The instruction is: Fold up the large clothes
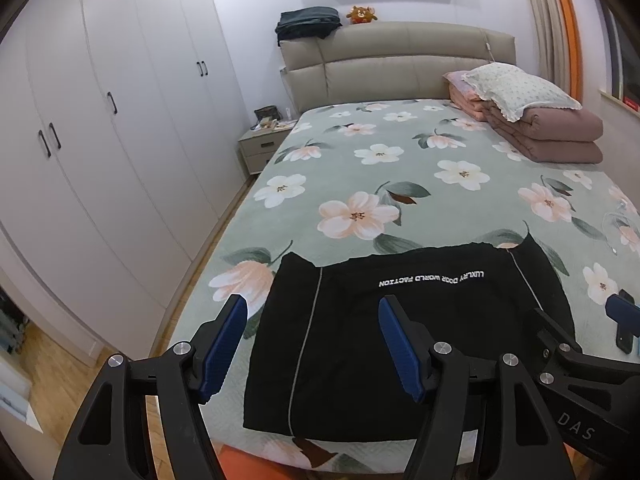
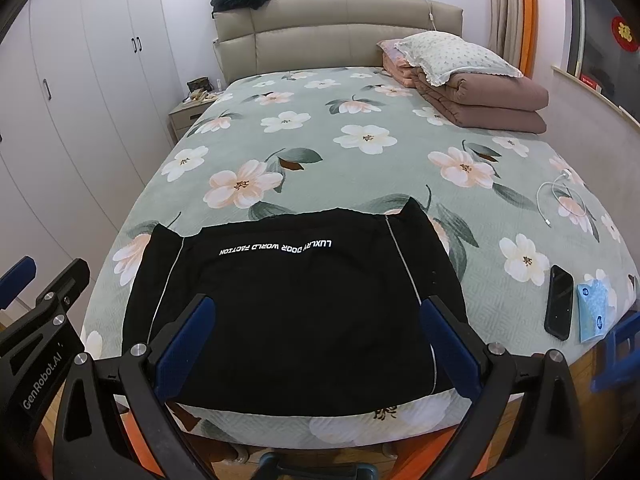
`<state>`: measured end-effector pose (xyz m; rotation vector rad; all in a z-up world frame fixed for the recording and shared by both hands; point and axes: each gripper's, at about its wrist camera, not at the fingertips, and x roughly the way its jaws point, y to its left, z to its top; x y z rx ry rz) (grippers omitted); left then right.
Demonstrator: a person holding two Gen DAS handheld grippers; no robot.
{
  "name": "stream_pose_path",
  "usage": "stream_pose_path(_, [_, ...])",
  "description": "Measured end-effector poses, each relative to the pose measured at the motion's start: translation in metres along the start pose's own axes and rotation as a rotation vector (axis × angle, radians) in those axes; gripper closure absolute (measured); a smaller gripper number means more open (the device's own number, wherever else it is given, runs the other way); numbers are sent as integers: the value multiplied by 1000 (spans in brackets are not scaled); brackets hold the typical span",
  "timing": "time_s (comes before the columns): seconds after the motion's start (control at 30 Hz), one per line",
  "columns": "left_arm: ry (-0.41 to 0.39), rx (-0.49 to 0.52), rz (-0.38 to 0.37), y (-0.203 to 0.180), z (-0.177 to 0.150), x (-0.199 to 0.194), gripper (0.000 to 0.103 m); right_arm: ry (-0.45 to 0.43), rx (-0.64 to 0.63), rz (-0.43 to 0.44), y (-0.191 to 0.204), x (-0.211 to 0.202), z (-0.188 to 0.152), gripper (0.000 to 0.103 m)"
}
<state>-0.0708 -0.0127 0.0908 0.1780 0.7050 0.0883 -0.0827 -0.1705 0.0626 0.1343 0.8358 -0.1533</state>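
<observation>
A black garment (image 1: pixel 404 340) with white lettering and thin white seam lines lies flat at the foot of the bed (image 1: pixel 400 184), sleeves tucked in. In the right wrist view the same garment (image 2: pixel 296 304) spreads across the bed's near edge. My left gripper (image 1: pixel 312 308) hovers open over the garment's left part, nothing between its blue pads. My right gripper (image 2: pixel 318 310) hovers open above the garment's near half, pads apart and empty. Each gripper's black frame shows at the edge of the other's view.
A folded brown quilt with a pillow (image 2: pixel 480 96) sits at the bed's far right. A black phone (image 2: pixel 559 302), a blue packet (image 2: pixel 596 312) and a white cable (image 2: pixel 560 196) lie on the right side. White wardrobes (image 1: pixel 100 140) and a nightstand (image 1: pixel 264 144) stand to the left.
</observation>
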Motion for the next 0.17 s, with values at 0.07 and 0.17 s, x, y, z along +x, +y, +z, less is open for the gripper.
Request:
stream_pose_path(0.07, [-16,-6,7,1,-1,0,33,1,1,-1,1,0,0,0])
stream_pose_path(0.17, [-13,-8,6,3,-2,2,33,3,3,-5,3,1,-2,0])
